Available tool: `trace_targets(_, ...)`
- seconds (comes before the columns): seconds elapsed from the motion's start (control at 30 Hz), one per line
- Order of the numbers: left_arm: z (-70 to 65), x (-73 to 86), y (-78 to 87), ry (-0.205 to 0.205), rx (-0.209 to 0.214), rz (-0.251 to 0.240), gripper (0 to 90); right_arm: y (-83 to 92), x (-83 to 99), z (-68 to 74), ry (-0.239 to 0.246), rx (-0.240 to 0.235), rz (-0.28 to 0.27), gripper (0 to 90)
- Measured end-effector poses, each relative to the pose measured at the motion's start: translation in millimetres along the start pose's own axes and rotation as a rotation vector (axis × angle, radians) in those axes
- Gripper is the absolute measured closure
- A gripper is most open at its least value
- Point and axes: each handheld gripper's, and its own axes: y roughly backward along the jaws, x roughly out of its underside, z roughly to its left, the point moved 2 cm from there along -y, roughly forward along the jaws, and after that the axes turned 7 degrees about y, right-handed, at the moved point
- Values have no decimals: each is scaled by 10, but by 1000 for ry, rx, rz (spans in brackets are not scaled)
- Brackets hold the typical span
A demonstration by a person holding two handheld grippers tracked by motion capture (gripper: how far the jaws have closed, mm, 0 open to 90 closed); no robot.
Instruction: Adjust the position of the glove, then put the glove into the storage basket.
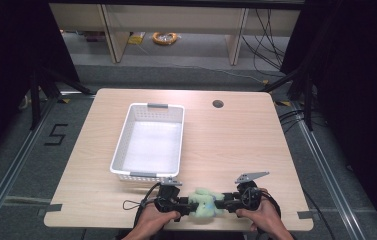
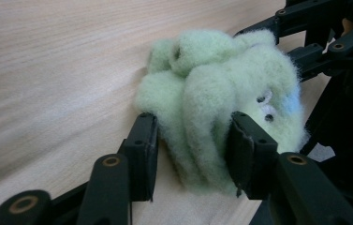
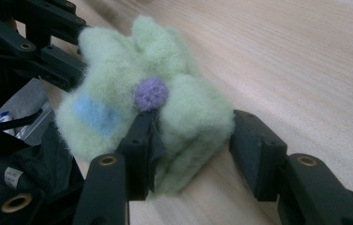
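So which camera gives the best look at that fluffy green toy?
The right gripper view: the green toy sits close, with its purple dot and blue patch facing the camera. The left gripper view shows its folded side; the high view shows a small pale lump.

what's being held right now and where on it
The green fuzzy toy, gripped from both ends: the left gripper squeezes a bunched fold, while the right gripper straddles the other end, one pad touching and a gap at the other.

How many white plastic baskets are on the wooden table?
1. The white plastic basket with perforated walls stands on the left half of the light wooden table, beyond the fluffy green soft toy near the front edge. No other basket is visible.
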Motion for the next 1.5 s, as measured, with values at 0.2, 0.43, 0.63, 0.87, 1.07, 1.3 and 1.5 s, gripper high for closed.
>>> trace_targets(0.2,-11,14,-17,-10,11,-12,652,-19,-2,6,-21,-29,-1,575)
trace_targets(0.43,-29,20,-23,-31,26,-29,724,-30,-3,-15,-15,-67,-7,660)
trace_targets(0.63,-70,20,-5,-64,13,-44,751,-2,-15,12,7,-60,-16,729)
trace_targets(0.87,-101,-2,83,-90,26,-48,766,52,-51,76,33,-55,-37,743)
trace_targets(1.07,-160,-43,200,-116,36,-65,767,124,-114,166,42,-44,-54,744)
trace_targets(1.3,-208,-133,413,-126,53,-100,767,248,-280,290,67,-38,-96,745)
trace_targets(1.5,-229,-291,688,-140,40,-130,768,310,-543,386,139,-20,-132,745)
